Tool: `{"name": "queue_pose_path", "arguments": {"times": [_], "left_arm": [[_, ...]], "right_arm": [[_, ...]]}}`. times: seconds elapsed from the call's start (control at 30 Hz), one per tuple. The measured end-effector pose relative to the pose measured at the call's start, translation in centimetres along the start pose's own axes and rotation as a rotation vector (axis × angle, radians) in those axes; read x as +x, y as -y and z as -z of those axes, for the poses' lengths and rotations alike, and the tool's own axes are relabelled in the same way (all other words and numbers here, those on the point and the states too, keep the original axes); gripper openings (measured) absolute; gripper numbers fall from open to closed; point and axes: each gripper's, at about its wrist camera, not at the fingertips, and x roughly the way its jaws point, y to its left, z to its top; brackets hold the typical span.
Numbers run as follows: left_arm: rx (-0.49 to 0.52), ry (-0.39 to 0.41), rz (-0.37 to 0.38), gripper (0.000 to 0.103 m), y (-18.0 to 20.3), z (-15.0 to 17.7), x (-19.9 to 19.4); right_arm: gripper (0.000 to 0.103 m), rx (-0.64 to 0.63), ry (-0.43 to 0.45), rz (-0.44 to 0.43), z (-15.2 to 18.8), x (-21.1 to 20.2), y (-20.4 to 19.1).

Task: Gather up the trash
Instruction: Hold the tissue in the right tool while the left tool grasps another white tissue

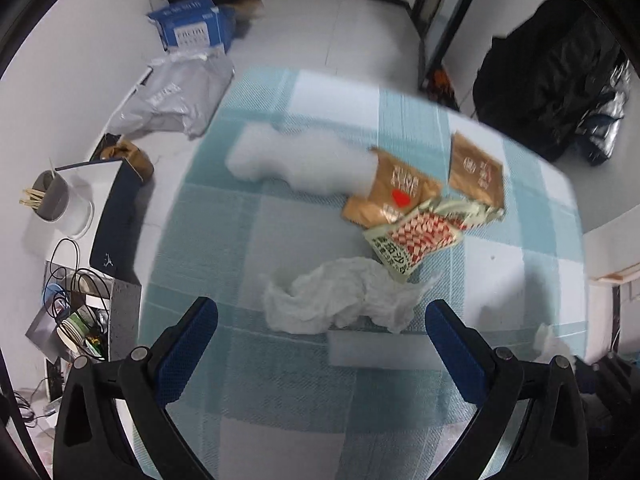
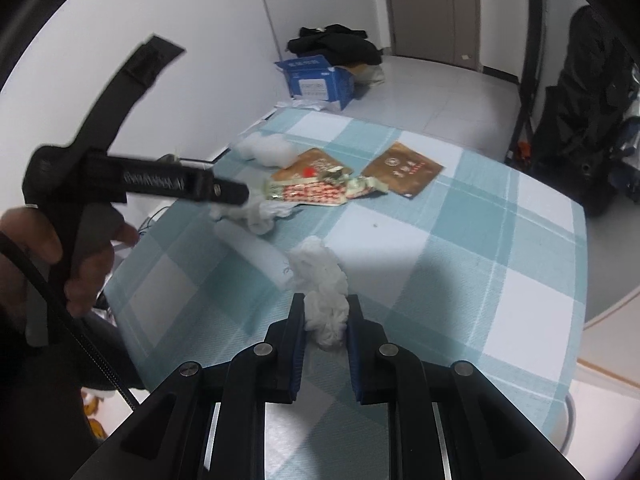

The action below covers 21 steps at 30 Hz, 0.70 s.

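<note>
Right gripper pinching a tissue wad, left gripper wide open over the table's litter

In the right wrist view the right gripper (image 2: 326,322) sits at lower centre, its blue pads nearly closed and pressing both sides of a crumpled white tissue wad (image 2: 322,280), which stands up from the checked tablecloth (image 2: 460,248); at the left of that frame a hand (image 2: 76,256) grips the handle of the other tool. In the left wrist view the left gripper (image 1: 322,340) has its fingers spread wide at the bottom of the frame with nothing between the pads, and a crumpled paper towel (image 1: 340,300) lies on the cloth just above them. Above and right of the towel lie a red-and-green wrapper (image 1: 416,236) and two brown packets (image 1: 392,192), with white foam (image 1: 296,160) at centre, blurred
</note>
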Motion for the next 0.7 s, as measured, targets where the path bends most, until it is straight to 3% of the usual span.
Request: {"name": "queue_pose_path", "arguments": {"times": [0.23, 0.47, 0.57, 0.7], "left_arm": [[0.053, -0.05, -0.05, 0.102, 1.2, -0.2, 1.5], [0.099, -0.032, -0.084, 0.098, 1.9, -0.1, 1.3], [0.104, -0.022, -0.078, 0.089, 2.0, -0.1, 0.9], [0.13, -0.01, -0.066, 0.058, 2.6, -0.2, 0.5]], "right_arm": [[0.017, 0.031, -0.027, 0.015, -0.3, 0.4, 0.8], [0.017, 0.045, -0.037, 0.021, -0.8, 0.6, 1.6], [0.017, 0.069, -0.038, 0.009, -0.7, 0.3, 1.7], [0.017, 0.057, -0.03, 0.015, -0.7, 0.0, 1.7]]}}
